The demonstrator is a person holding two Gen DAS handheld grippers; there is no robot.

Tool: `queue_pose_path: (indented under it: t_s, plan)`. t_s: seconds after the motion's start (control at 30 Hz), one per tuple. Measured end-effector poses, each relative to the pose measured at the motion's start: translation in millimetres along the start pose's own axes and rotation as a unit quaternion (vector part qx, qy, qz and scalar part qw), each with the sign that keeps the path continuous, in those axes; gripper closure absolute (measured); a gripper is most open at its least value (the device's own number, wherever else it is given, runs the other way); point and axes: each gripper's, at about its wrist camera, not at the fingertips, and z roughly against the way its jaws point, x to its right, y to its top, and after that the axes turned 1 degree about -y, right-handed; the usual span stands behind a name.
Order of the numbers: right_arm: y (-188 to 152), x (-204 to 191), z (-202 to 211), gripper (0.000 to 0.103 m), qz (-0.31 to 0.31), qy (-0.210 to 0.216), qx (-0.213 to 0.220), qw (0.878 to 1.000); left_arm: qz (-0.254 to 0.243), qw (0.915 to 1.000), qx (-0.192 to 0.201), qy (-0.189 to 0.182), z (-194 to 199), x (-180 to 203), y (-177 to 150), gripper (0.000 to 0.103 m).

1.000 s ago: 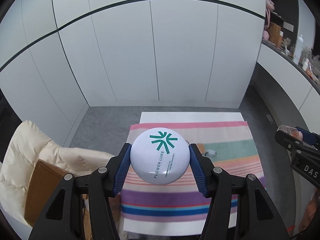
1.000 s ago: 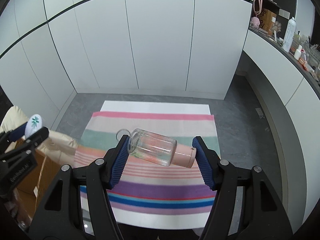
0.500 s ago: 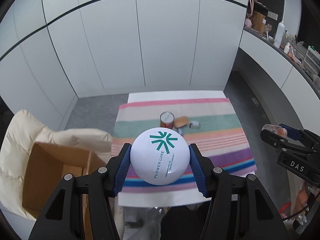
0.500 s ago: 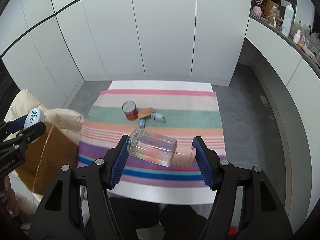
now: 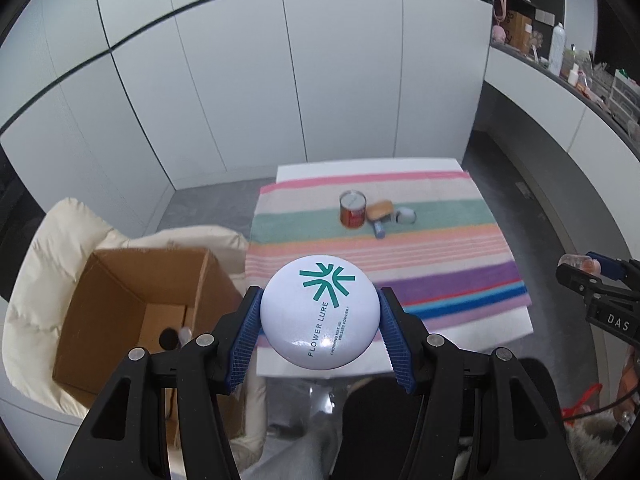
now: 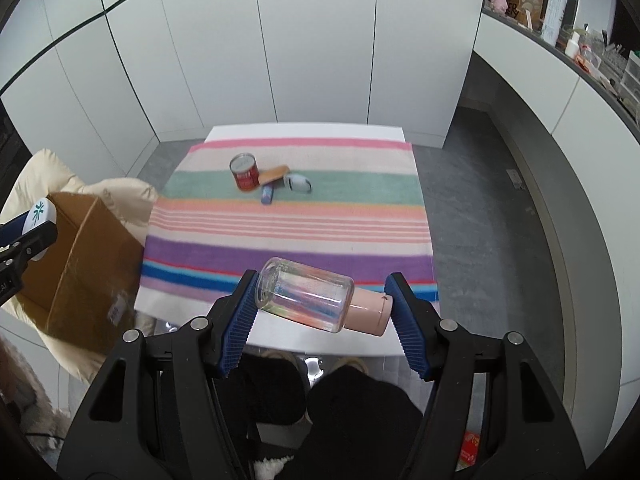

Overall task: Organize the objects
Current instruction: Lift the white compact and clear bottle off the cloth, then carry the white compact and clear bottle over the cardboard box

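My left gripper [image 5: 320,322] is shut on a round white compact [image 5: 320,312] with a teal logo, held over the table's near edge, right of an open cardboard box [image 5: 132,312]. My right gripper [image 6: 322,308] is shut on a clear bottle [image 6: 306,300] with a pink cap [image 6: 366,314], lying crosswise between the pads above the table's front edge. On the striped cloth [image 6: 288,232] stand a red can [image 6: 244,172], a tan oval thing [image 6: 274,174], a blue tube [image 6: 267,196] and a small white-blue item [image 6: 298,183]. The left gripper with its compact [image 6: 38,214] shows at the left edge.
The box sits on a cream padded jacket [image 5: 60,240] left of the table; something small and dark lies on its floor [image 5: 170,336]. White cupboard doors stand behind the table. A cluttered counter [image 6: 580,48] runs along the right. A person's dark-clad legs [image 6: 340,404] are below.
Both grippers have pulled back from over the table toward its near edge, still holding their things. The can and small items and the box's inside have come into view.
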Motion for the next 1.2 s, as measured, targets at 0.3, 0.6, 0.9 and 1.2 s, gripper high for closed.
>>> queue_pose_path:
  t_s: [0.3, 0.6, 0.9, 1.2]
  plan:
    - [-33, 0, 12, 0.036, -0.001, 0.014, -0.024, 1.0, 0.014, 0.9998, -0.014, 0.006, 5, -25, -35, 0.045]
    - [-32, -13, 6, 0.036, 0.008, 0.015, -0.029, 0.999, 0.033, 0.9992, -0.022, 0.004, -2, -41, -36, 0.045]
    - [-28, -60, 0, 0.036, 0.053, 0.037, -0.033, 0.997, 0.069, 0.9971, -0.031, 0.01, 0, -68, -51, 0.045]
    - [-26, -139, 6, 0.036, 0.121, 0.083, -0.021, 0.989, 0.125, 0.9895, -0.039, 0.061, 14, -129, -91, 0.045]
